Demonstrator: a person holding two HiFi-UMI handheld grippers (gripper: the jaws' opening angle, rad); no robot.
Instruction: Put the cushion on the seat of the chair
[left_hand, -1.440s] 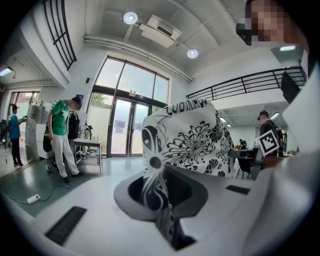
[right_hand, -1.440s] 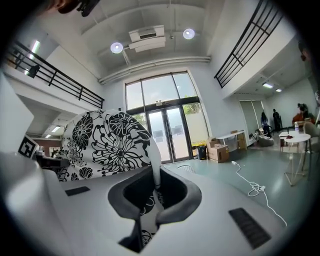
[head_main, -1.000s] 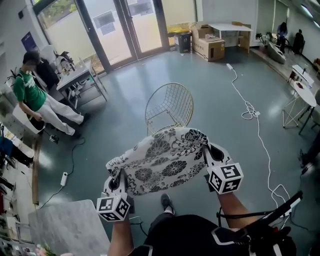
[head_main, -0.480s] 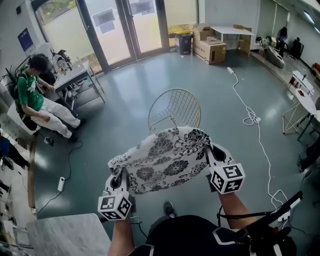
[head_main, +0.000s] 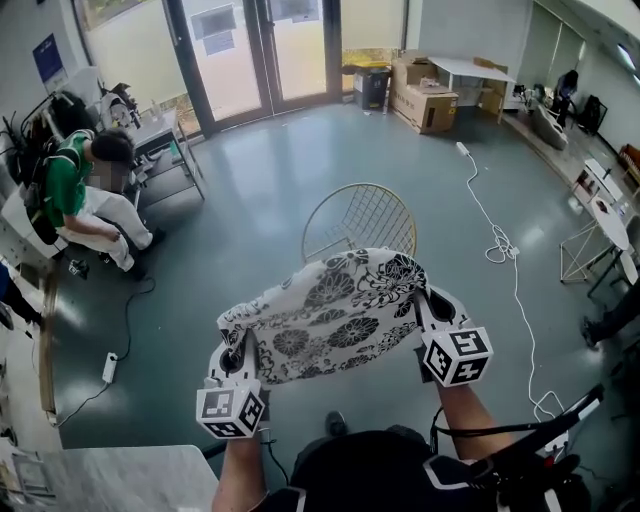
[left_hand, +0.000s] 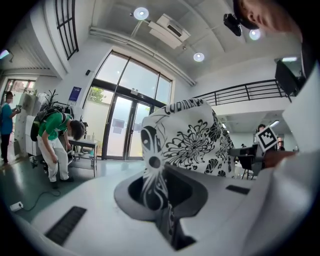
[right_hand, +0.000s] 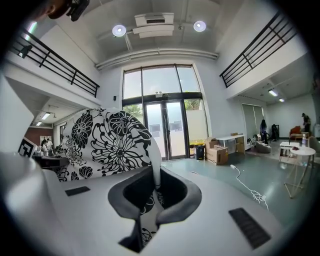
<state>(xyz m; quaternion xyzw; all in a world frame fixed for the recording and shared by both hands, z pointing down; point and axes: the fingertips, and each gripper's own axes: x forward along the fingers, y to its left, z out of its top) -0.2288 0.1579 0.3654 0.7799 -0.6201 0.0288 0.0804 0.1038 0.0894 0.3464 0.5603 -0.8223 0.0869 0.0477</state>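
Above the grey-green floor (head_main: 250, 240), slung between the two grippers, hangs the cushion (head_main: 330, 315) — white cloth printed with black flowers, pulled wide and sagging a little in the middle (its far right corner humps up highest). At the near-left corner the left gripper (head_main: 238, 360) has it: in the left gripper view the jaws are closed on a fold of the patterned fabric, which runs down into the slot between them. At the right edge the right gripper (head_main: 426, 308) does likewise; the right gripper view shows its jaws clamped on a thin flap of the cloth, with the rest billowing up and to the left. Each gripper has its marker cube (head_main: 230, 411) at the end nearest the person, whose forearms (head_main: 240, 475) reach in from the bottom of the head view.

Just beyond the cushion stands the chair (head_main: 360, 218), a rounded shell of pale wire mesh. Its lower part is covered by the cushion's far edge in the head view, so contact is hard to judge — the cloth looks to be held in the air, short of the seat.

Off to the left a person in a green top (head_main: 75, 190) bends over beside a small table (head_main: 160, 135). A white cable (head_main: 490, 230) snakes over the floor on the right, and cardboard boxes (head_main: 425, 100) sit at the far end near the glass doors (head_main: 260, 50).
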